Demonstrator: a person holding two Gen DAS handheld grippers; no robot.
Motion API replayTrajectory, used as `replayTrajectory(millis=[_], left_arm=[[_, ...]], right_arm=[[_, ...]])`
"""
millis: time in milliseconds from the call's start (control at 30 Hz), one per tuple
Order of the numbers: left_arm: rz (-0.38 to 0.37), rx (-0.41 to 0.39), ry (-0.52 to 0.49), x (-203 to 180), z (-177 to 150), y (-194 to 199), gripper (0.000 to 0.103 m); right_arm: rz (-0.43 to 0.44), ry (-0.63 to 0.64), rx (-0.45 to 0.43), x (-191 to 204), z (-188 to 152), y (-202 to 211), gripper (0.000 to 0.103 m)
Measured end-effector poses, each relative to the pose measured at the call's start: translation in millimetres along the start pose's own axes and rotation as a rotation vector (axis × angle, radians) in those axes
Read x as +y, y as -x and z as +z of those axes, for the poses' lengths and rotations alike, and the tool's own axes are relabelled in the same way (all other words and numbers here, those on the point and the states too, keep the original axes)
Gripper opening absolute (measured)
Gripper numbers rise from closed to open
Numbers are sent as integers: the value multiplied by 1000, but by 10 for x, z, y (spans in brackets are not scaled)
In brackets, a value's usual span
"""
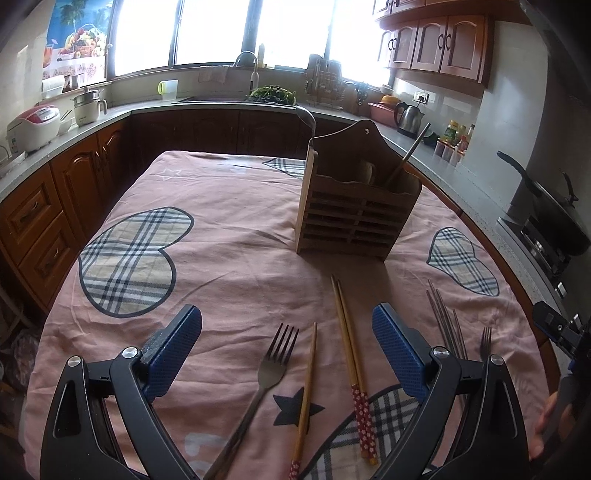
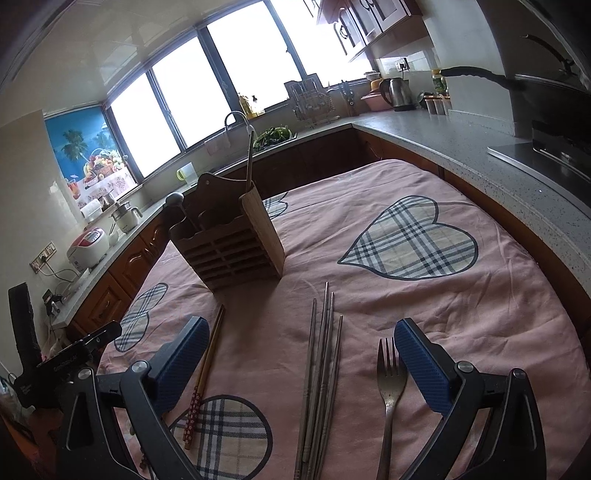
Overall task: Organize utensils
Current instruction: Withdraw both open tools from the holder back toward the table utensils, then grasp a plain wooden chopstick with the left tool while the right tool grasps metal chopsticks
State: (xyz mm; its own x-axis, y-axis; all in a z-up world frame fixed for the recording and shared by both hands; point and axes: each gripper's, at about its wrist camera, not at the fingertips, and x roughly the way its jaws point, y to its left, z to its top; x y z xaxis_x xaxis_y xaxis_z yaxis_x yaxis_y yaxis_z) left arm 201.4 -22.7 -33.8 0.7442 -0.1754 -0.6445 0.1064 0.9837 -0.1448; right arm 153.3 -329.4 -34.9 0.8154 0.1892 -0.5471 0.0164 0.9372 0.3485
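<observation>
Fork [image 1: 275, 363] lies flat between my left gripper [image 1: 286, 338]'s wide-apart fingers; I should pinch its neck squarely, then lift toward the wooden caddy [image 1: 356, 206]. My right gripper [image 2: 295, 345] is spread, empty.

bright windows [image 1: 214, 33]; wooden cabinets [image 1: 432, 44]; grey counter [image 2: 461, 136]
</observation>
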Motion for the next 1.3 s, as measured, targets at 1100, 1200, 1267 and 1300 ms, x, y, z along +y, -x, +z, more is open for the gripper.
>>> replayTrajectory(millis=[1100, 1200, 1267, 1300], left_arm=[[78, 272, -196, -401, 113, -1485, 79], [69, 280, -204, -409, 136, -1511, 79], [56, 293, -212, -423, 155, -1535, 78], [54, 306, -224, -443, 155, -1564, 75]], right_arm=[[-19, 8, 110, -233, 316, -884, 101], [-23, 20, 123, -234, 345, -1006, 99], [-35, 36, 140, -227, 365, -1108, 92], [-39, 43, 152, -226, 371, -1162, 83]])
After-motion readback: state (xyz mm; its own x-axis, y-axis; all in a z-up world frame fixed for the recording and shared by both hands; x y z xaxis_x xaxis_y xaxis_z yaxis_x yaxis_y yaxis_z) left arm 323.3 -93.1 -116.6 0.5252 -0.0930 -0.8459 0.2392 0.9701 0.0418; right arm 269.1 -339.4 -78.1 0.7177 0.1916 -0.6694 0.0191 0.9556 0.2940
